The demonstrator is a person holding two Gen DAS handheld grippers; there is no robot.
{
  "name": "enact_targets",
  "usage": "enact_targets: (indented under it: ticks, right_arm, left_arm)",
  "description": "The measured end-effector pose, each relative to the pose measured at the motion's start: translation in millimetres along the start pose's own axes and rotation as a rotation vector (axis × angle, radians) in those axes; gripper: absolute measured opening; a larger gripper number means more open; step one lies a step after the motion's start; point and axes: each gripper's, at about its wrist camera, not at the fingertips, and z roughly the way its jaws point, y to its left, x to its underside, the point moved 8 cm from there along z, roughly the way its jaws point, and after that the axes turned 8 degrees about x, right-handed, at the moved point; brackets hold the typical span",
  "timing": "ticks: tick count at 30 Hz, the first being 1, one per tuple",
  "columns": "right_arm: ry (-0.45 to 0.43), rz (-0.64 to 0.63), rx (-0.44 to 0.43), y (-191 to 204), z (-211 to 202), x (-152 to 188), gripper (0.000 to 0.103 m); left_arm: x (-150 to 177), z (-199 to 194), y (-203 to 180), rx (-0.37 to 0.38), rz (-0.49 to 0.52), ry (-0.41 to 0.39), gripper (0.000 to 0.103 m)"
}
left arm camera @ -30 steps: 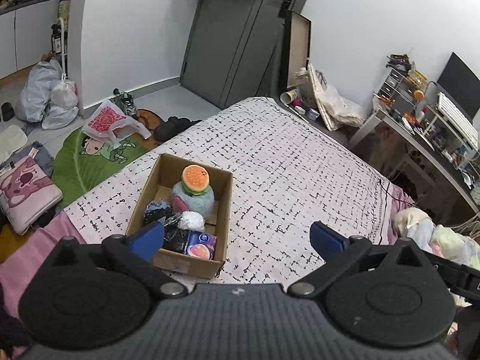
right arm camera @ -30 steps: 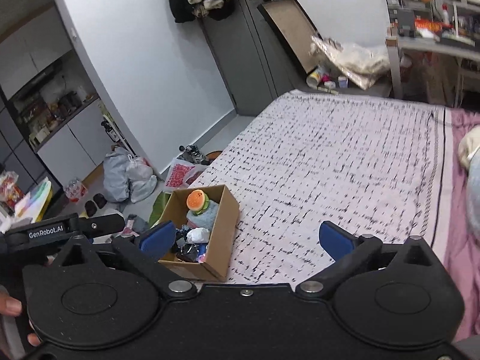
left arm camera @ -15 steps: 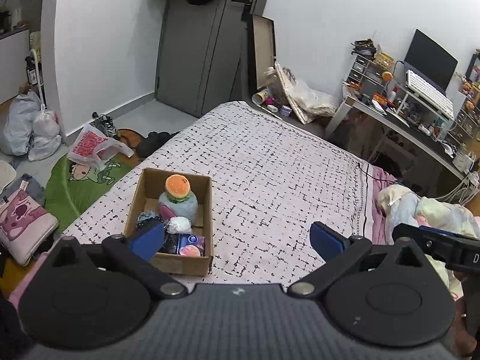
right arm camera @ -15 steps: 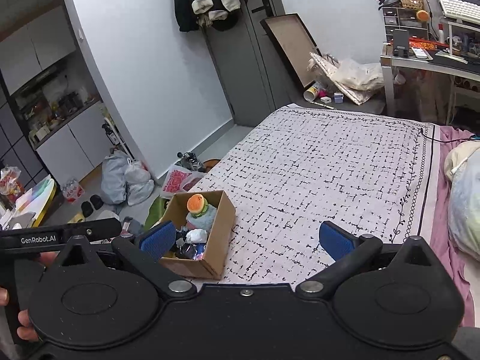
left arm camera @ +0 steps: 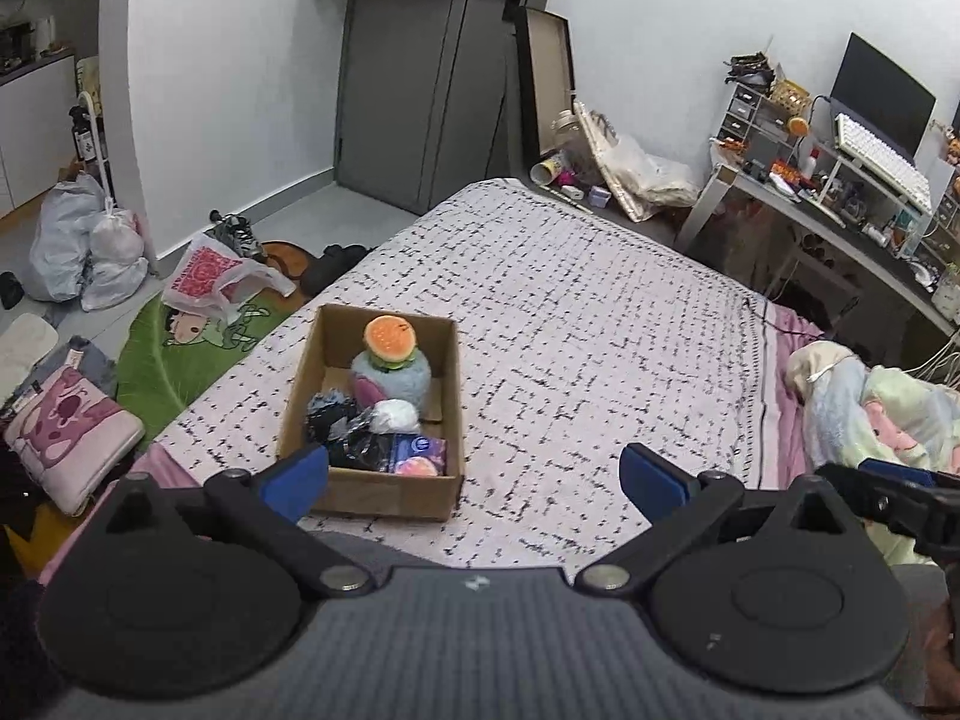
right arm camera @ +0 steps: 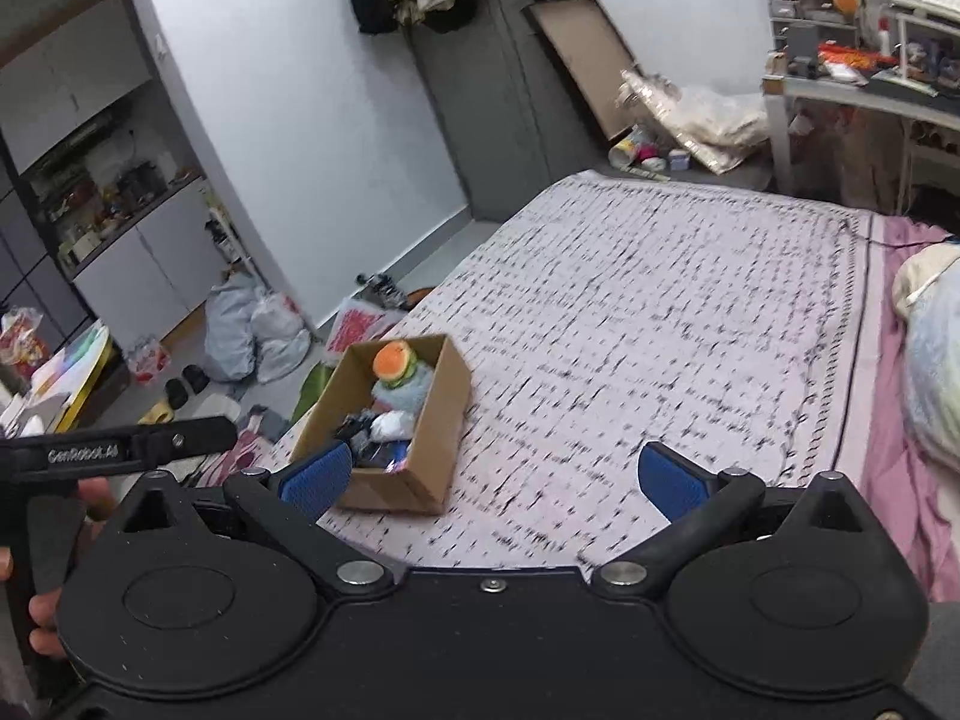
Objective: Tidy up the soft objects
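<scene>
A cardboard box [left arm camera: 447, 396] [right arm camera: 441, 414] sits on the patterned bedspread [left arm camera: 600, 324] near the bed's left edge. Inside it are a burger plush [left arm camera: 390, 343] [right arm camera: 393, 360] on a blue-grey plush [left arm camera: 405, 381], a white soft ball [left arm camera: 396, 415], dark bundles [left arm camera: 330, 411] and a purple pack [left arm camera: 417, 455]. My left gripper [left arm camera: 474, 477] hangs open above the bed's near end, with nothing between its fingers. My right gripper [right arm camera: 492, 477] is also open and empty, to the right of the box. The left gripper's body [right arm camera: 120, 450] shows at the right wrist view's left edge.
Rumpled pastel bedding [left arm camera: 870, 414] lies on the bed's right side. Bags [left arm camera: 84, 246], a green mat [left arm camera: 174, 354] and a pink cushion [left arm camera: 72, 438] clutter the floor to the left. A crowded desk [left arm camera: 840, 204] stands at the right, a grey door [left arm camera: 420, 72] at the back.
Both grippers have pulled back and risen from the box, so it looks smaller and farther. The box's contents are unchanged, and both stay open.
</scene>
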Motion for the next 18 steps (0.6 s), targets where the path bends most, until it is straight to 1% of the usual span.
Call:
enact_targets:
  ticks: [8,11,18]
  right_arm:
    - [0.043,-0.043,-0.010,15,10,13,0.103]
    - [0.048,-0.054,0.003,17,11,14,0.103]
    - [0.054,-0.037,0.004,15,12,14,0.103]
  left_arm:
    - [6,5,9,-0.025,-0.005,0.021,0.102]
    - [7,7,11,-0.026,-0.004,0.025,0.102]
    - [8,8,12,-0.027,0.003,0.027,0.102]
